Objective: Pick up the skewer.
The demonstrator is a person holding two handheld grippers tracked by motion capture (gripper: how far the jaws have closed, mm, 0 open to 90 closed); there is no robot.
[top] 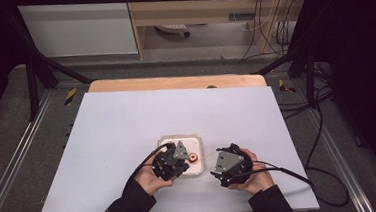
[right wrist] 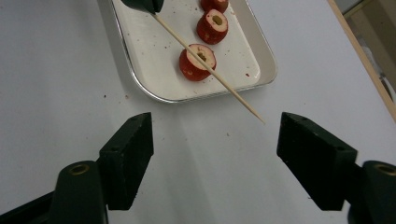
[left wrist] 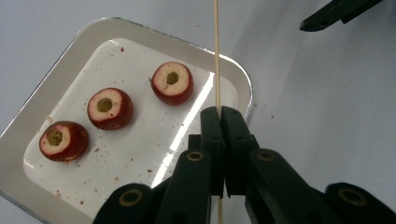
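Near edge: left gripper (left wrist: 218, 119) pinching a thin wooden skewer (left wrist: 216, 56), jaws closed tight on it, over the near right corner of a white tray (left wrist: 46, 79) holding three cored red fruit pieces (left wrist: 172, 82). Right gripper (right wrist: 215, 140) hovering wide open and empty, facing the skewer's tip. Likely preparing to thread fruit; next, aligning tip with a cored hole.
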